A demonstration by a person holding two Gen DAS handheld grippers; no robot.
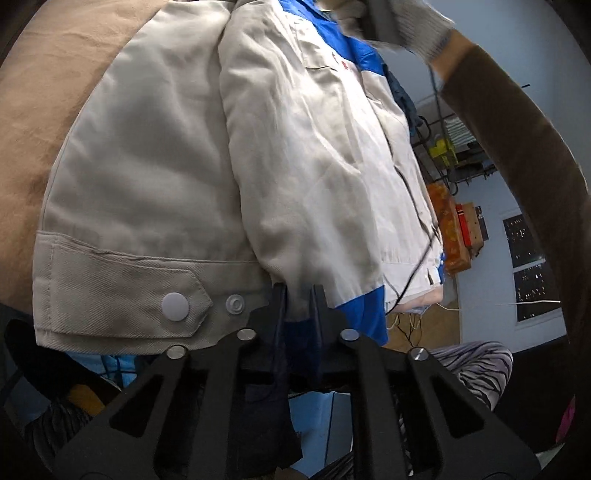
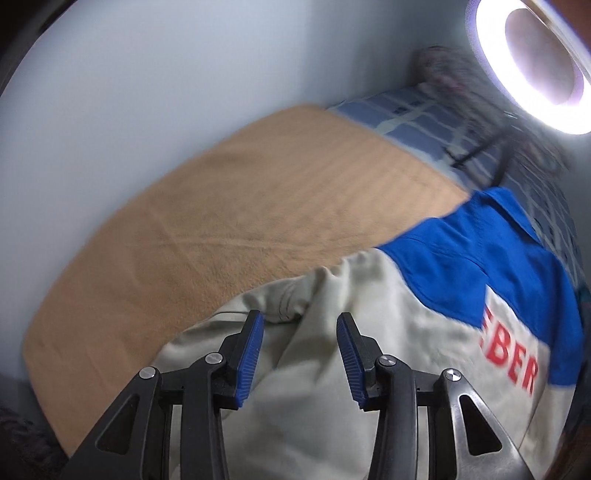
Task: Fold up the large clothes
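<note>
A cream jacket (image 1: pixel 147 166) with blue panels lies spread on a tan cloth (image 1: pixel 48 92). One sleeve (image 1: pixel 295 166) is folded over its body and runs down to my left gripper (image 1: pixel 298 295), which is shut on the sleeve's end beside the blue cuff (image 1: pixel 364 314). The waistband tab with a white snap (image 1: pixel 174 305) lies just left of the fingers. In the right wrist view, my right gripper (image 2: pixel 300 316) stands open over the jacket (image 2: pixel 332 406) near its shoulder. Its blue pads (image 2: pixel 251 354) are apart, and the cloth under them is not pinched. Red letters (image 2: pixel 513 365) and a blue yoke (image 2: pixel 480 266) lie to the right.
The tan cloth (image 2: pixel 203 221) reaches a pale wall (image 2: pixel 147 74). Blue checked bedding (image 2: pixel 424 114) and a bright ring light (image 2: pixel 535 66) sit at the upper right. A gloved hand (image 1: pixel 424 29) with a brown sleeve (image 1: pixel 517 147) crosses the left wrist view, before shelves (image 1: pixel 450 147) and an orange box (image 1: pixel 448 229).
</note>
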